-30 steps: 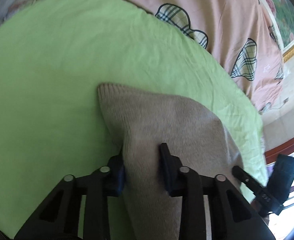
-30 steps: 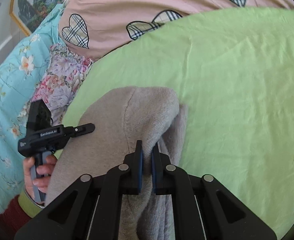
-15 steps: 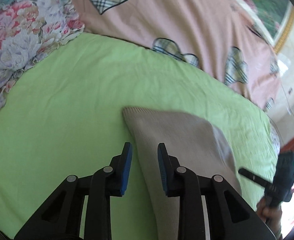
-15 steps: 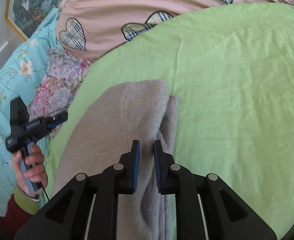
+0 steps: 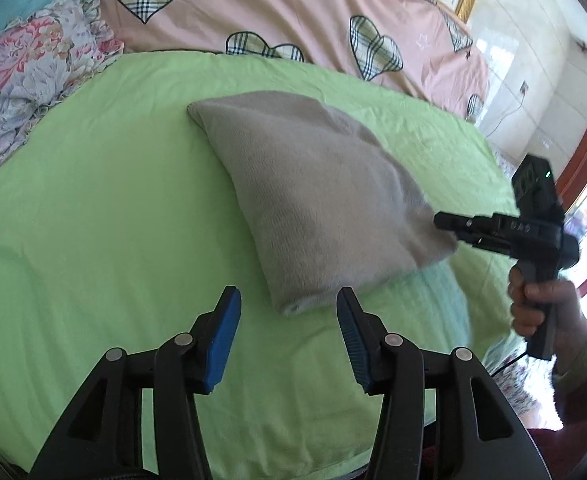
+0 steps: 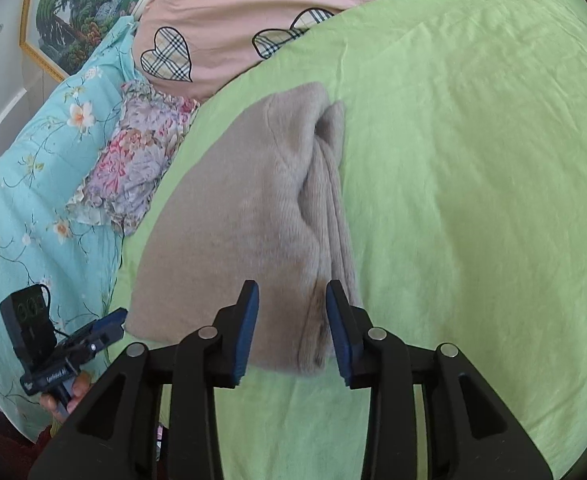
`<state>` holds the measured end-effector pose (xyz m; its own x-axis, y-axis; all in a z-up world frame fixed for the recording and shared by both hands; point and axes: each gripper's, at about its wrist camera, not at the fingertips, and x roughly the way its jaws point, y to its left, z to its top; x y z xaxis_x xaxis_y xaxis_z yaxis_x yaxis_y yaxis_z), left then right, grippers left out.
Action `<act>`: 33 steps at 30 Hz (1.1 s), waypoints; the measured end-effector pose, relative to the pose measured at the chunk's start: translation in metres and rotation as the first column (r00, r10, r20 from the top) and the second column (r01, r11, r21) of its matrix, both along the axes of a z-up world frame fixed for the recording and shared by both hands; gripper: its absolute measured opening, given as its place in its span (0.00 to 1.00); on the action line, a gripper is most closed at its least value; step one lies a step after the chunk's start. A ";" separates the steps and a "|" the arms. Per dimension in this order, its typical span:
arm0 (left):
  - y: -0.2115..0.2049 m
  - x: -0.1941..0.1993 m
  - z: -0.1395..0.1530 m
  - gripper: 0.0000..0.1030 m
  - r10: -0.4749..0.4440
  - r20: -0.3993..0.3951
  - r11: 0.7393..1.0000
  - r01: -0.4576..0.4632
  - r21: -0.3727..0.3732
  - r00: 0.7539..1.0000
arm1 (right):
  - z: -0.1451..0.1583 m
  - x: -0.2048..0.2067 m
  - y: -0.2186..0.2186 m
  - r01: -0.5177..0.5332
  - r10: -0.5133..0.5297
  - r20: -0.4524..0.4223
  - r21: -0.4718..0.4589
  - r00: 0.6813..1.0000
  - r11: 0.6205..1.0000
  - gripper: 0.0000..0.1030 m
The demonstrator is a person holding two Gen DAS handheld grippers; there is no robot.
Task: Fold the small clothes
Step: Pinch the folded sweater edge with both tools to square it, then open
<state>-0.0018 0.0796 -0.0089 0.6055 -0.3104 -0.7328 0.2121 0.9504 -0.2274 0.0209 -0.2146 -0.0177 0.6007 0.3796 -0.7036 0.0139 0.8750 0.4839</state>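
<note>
Folded beige knit garment [image 5: 317, 200] lies soft and fuzzy on a green sheet [image 5: 93, 240].
Both grippers, left [image 5: 289, 316] and right [image 6: 292, 312], have just been opening; the garment sits ahead of the left fingers, its blurred near edge between the right ones, unpressed.

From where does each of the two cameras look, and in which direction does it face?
Left wrist view: sits on the left gripper, looking down at the folded beige garment on the green sheet; jaws open; the right hand shows.
Right wrist view: sits on the right gripper, looking down along the garment's edge; jaws open, cloth between them; the left gripper shows at lower left.
Shared: the garment, the green sheet, the pink heart blanket.
</note>
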 end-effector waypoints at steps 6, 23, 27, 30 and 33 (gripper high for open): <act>-0.010 0.013 -0.019 0.48 0.070 -0.010 0.995 -0.069 0.068 0.998 | -0.002 0.002 0.008 -0.013 0.013 0.007 -0.029 1.000 0.999 0.35; -0.043 0.015 -0.035 0.10 0.261 -0.016 0.932 -0.248 0.266 0.965 | 0.026 0.000 -0.013 -0.001 0.009 0.058 -0.133 0.998 0.991 0.07; -0.037 0.014 -0.038 0.10 0.262 -0.055 0.940 -0.242 0.241 0.964 | -0.006 0.003 -0.013 -0.002 -0.001 -0.010 -0.210 1.000 0.978 0.07; -0.038 0.015 -0.036 0.10 0.251 -0.060 0.941 -0.229 0.248 0.966 | -0.008 -0.001 -0.013 0.006 -0.010 -0.015 -0.226 1.000 0.974 0.07; -0.038 0.020 -0.043 0.10 0.246 -0.072 0.942 -0.221 0.253 0.967 | -0.007 0.002 -0.009 0.001 -0.008 -0.020 -0.295 1.000 0.955 0.07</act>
<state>0.0182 0.0413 -0.0515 0.5588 0.0245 -0.8289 -0.0347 0.9994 0.0062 0.0233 -0.2234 -0.0244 0.5860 0.1503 -0.7962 0.0254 0.9788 0.2034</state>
